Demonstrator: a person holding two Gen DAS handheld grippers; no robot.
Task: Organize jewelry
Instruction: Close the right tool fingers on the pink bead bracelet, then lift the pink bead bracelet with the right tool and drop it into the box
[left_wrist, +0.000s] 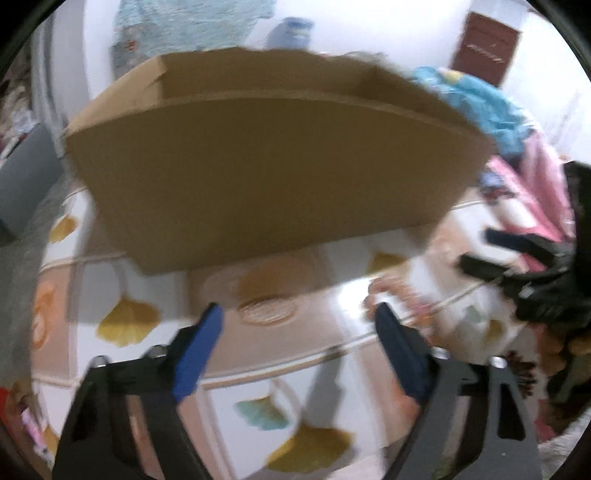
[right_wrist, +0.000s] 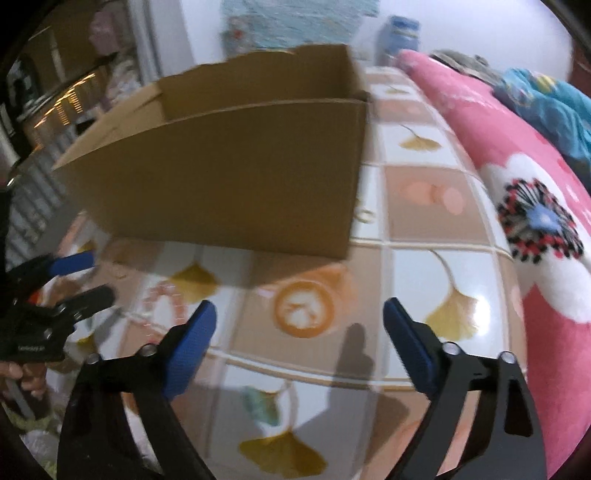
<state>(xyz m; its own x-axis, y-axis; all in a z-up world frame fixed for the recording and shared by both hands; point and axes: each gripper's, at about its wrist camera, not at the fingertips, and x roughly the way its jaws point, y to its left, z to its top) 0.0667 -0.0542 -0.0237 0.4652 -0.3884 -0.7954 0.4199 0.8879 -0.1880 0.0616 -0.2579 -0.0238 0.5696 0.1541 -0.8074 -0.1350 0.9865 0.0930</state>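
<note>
1. Left hand-held gripper (left_wrist: 299, 314) hangs low over the patterned cloth (left_wrist: 236, 354), blue pads (left_wrist: 197, 354) spread wide, nothing between them.
2. Right hand-held gripper (right_wrist: 299, 312) shows the same: blue pads (right_wrist: 192, 347) far apart, gripping nothing, poised above an orange ring motif on the cloth (right_wrist: 424, 266).
3. Straight ahead of both sits the open cardboard box (left_wrist: 266, 173), resting on the cloth; its inside is out of sight from here.
4. Jewelry: a pale pink beaded strand (left_wrist: 402, 295) lies on the cloth just beyond the left gripper's right pad, blurred. In the right wrist view a pinkish beaded loop (right_wrist: 162, 299) lies near the box's front left corner.
5. Right gripper appears at the left view's right edge (left_wrist: 476, 251), fingers parted.
6. Pink flowered blanket (right_wrist: 517, 206) is heaped on the right, blue fabric (right_wrist: 546, 107) behind it.
</note>
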